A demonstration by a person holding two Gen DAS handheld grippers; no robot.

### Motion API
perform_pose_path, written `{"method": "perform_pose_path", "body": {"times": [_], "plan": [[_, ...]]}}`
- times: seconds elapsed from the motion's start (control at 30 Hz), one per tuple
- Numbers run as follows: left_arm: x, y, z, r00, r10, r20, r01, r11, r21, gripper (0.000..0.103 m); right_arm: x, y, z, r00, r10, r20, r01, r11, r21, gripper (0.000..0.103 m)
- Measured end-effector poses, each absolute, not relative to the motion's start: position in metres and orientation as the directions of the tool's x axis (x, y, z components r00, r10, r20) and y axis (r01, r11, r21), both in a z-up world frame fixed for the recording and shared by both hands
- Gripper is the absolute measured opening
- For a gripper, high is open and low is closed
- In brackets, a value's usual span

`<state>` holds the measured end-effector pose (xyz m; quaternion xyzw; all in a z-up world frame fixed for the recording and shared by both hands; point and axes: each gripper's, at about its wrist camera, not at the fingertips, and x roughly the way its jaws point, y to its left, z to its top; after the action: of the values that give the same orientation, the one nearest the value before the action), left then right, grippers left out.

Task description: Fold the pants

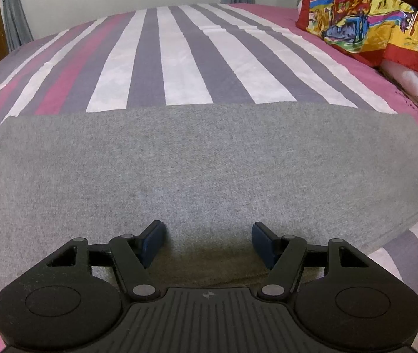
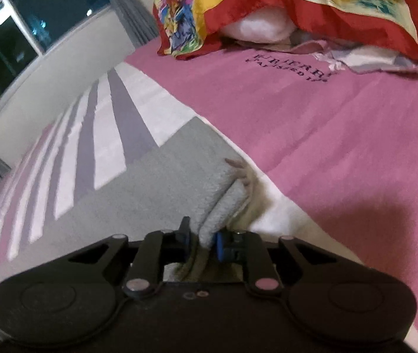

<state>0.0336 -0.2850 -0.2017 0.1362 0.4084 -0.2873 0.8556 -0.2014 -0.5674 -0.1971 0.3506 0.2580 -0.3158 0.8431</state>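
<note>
The grey knitted pants (image 1: 197,161) are lying flat across the striped pink bedsheet (image 1: 179,58). Their folded edge is being pinched by the right gripper (image 2: 203,241); the left gripper (image 1: 209,235) is being held open above them.

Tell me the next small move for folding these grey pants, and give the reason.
Probably close the left gripper on the near edge of the grey pants. Its jaws stand open over the cloth with nothing pinched, while the right gripper is shut on a bunched end of the pants. With both ends held, the fabric could be lifted evenly over the striped bedsheet.
</note>
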Motion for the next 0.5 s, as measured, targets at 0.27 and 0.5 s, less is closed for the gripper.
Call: {"method": "perform_pose_path", "body": {"times": [0.27, 0.5], "plan": [[0.034, -0.284, -0.201, 0.5, -0.388, -0.774, 0.607, 0.794, -0.006, 0.066, -0.199, -0.568, -0.193, 0.654, -0.356, -0.667, 0.725, 0.545, 0.42, 0.015], [0.049, -0.259, -0.187, 0.48, -0.428, -0.766, 0.569, 0.816, -0.1, 0.026, -0.192, -0.547, -0.149, 0.731, -0.39, -0.559, 0.66, 0.611, 0.437, 0.013]]}}
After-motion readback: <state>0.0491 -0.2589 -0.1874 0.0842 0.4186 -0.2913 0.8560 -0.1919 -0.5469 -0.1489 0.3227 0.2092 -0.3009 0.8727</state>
